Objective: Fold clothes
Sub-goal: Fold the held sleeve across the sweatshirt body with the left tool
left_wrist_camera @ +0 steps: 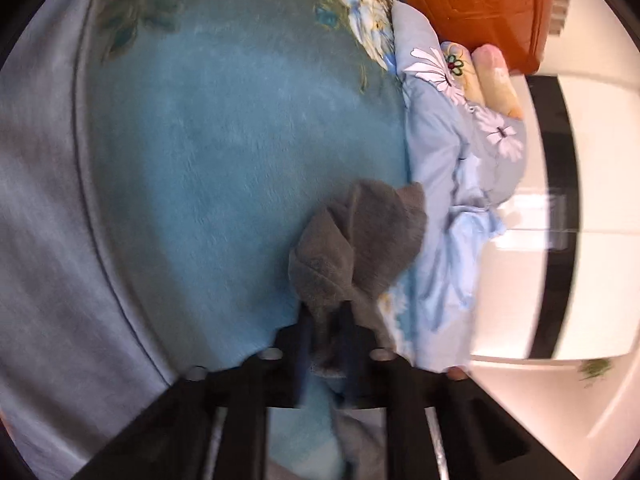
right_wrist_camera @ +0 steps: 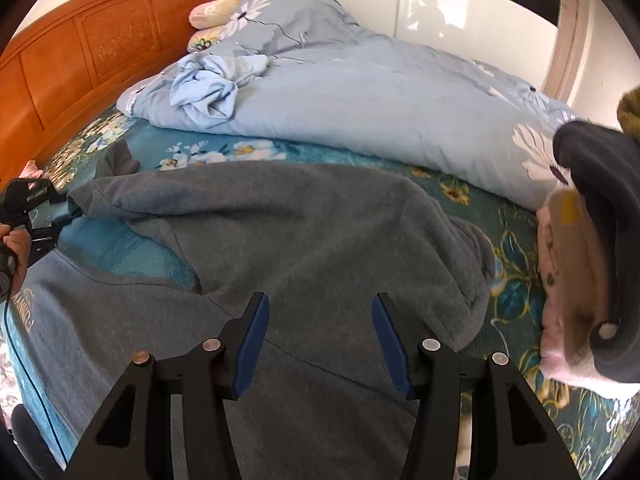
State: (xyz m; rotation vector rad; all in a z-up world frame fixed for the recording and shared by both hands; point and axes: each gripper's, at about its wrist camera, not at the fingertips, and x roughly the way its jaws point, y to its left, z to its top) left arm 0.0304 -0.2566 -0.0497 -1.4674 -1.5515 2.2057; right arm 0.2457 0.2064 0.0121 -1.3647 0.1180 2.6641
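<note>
Pinching a blurred grey sweatshirt fold, left tool hides its tips; right tool gapes wide.

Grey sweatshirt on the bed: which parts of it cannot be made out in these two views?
- Left wrist view: the cloth pinched in the left tongs is motion-blurred.
- Right wrist view: the grey sweatshirt has its lower part cut off by the frame edge and hidden behind the open right tongs.

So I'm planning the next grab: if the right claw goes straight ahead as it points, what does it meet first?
Most likely the grey sweatshirt spread on the bed; the open right claw sits just above it.
</note>
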